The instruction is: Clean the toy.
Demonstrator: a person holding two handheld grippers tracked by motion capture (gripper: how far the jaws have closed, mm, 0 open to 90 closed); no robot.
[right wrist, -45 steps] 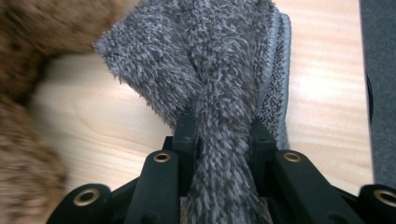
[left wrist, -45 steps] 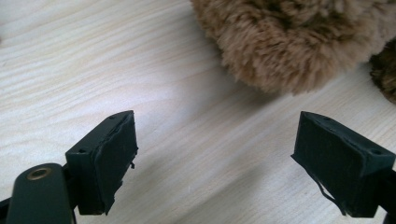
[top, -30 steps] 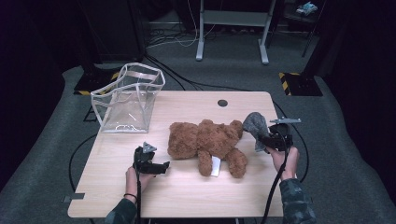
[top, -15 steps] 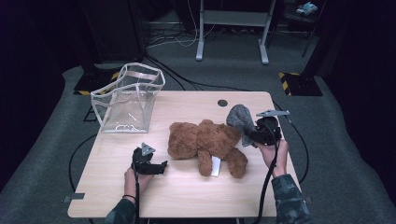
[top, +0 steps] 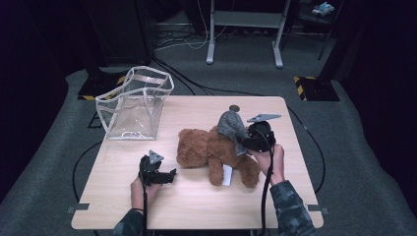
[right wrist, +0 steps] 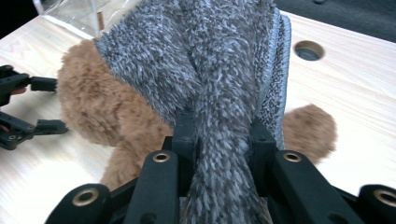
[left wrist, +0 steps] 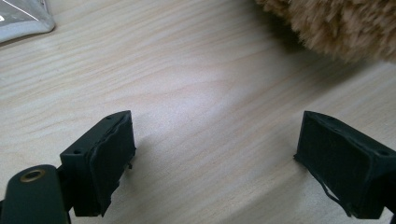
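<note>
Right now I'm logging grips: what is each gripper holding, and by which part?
The right gripper pinches the grey fuzzy cloth at its bunched lower end, above the teddy bear. The left gripper is open, holding nothing.

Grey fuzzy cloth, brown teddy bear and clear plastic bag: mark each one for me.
grey fuzzy cloth [right wrist: 219, 70], right gripper view, on its pile above the claw.
brown teddy bear [top: 204, 147], high view, on its body.
clear plastic bag [top: 130, 115], high view, on its front wall.

The cloth [top: 232, 127] hangs over the bear [top: 216, 152], left of the right hand-held gripper [top: 246, 142]; the bag [top: 135, 103] stands beyond the left hand-held gripper [top: 169, 175].
</note>
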